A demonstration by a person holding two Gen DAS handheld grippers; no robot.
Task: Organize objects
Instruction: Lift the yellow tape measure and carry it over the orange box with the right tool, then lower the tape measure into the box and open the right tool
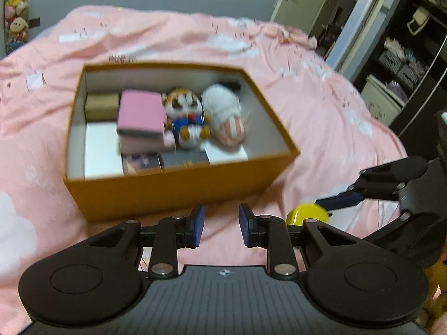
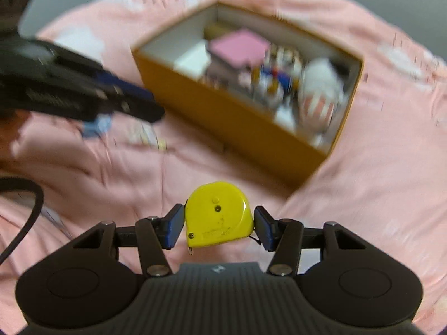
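An open orange box point(image 1: 173, 187) sits on the pink bed, also in the right wrist view point(image 2: 240, 120). It holds a pink box point(image 1: 141, 115), a plush doll point(image 1: 187, 117), a white plush point(image 1: 225, 114) and flat packets. My right gripper point(image 2: 219, 227) is shut on a yellow tape measure point(image 2: 218, 215) and holds it above the bedding, near the box's front corner. The tape measure also shows in the left wrist view point(image 1: 306, 214). My left gripper point(image 1: 220, 226) is open and empty, in front of the box.
The pink bedspread point(image 1: 321, 117) covers the bed. A door and dark shelves point(image 1: 405, 64) stand at the right. Plush toys point(image 1: 15, 8) hang at far left. Small papers point(image 2: 148, 136) lie on the bedding. A black cable point(image 2: 30, 212) curves at left.
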